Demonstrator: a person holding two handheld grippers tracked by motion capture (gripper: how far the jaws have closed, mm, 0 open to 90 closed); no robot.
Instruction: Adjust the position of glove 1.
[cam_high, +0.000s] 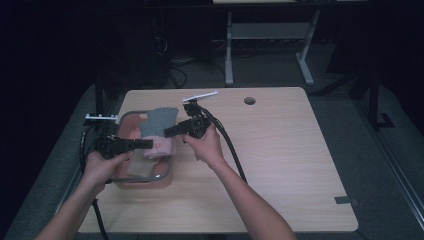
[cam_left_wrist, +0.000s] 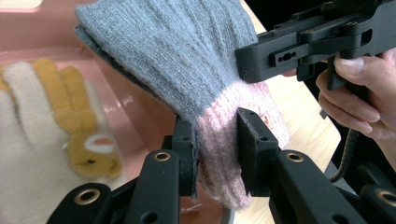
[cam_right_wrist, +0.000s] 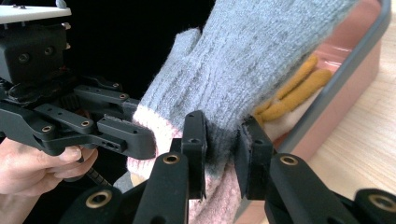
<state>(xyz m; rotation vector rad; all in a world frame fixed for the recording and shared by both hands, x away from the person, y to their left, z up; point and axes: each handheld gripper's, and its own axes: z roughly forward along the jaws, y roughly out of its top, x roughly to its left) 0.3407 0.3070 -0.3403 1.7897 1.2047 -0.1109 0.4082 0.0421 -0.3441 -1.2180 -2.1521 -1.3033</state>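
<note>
A grey knitted glove (cam_high: 159, 121) with a pink cuff (cam_left_wrist: 224, 140) hangs over a pink bin (cam_high: 131, 120) at the table's left. Both grippers hold it. My left gripper (cam_left_wrist: 215, 123) is shut on the pink cuff, also seen as the left gripper (cam_high: 149, 144) in the high view. My right gripper (cam_right_wrist: 223, 121) is shut on the glove where grey meets pink, and shows from above as the right gripper (cam_high: 166, 133). The two sets of jaws sit close together, almost facing each other. A cream glove with yellow fingers (cam_left_wrist: 51, 135) lies in the bin below.
The bin has a grey rim (cam_right_wrist: 327, 88) and stands near the table's left edge. A white strip (cam_high: 200, 95) and a round cable hole (cam_high: 249, 100) lie near the far edge. The right gripper's cable (cam_high: 231, 150) trails across the wooden table (cam_high: 290, 150).
</note>
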